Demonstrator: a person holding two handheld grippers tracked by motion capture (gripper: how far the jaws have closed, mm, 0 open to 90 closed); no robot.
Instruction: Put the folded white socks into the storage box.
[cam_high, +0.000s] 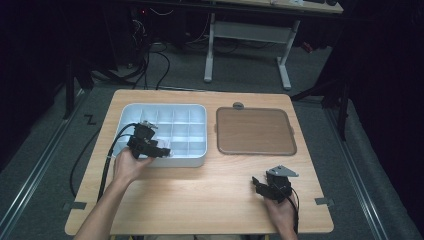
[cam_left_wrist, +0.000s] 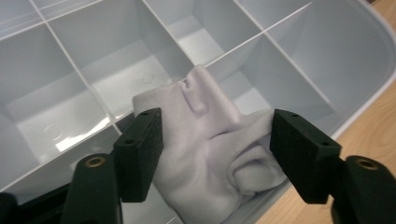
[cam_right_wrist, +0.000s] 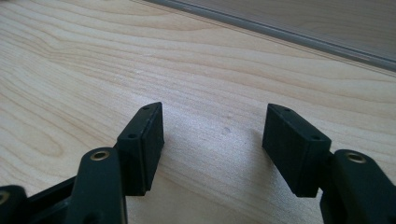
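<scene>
Left gripper jaws apart around white cloth, lower edge cut off; right gripper jaws open, empty.

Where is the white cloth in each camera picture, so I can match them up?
High view: too small to tell; it would sit under the left claw at the divided tray's near edge.
Left gripper view: white cloth at centre, between the open jaws.
Right gripper view: not in it.
Shared landmark: the wooden table.

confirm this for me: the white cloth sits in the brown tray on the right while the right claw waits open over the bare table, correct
Not quite. The white cloth lies in the white divided box, not the brown tray; the left gripper view shows it between that claw's open jaws. The right claw does wait open over the bare table.
</scene>
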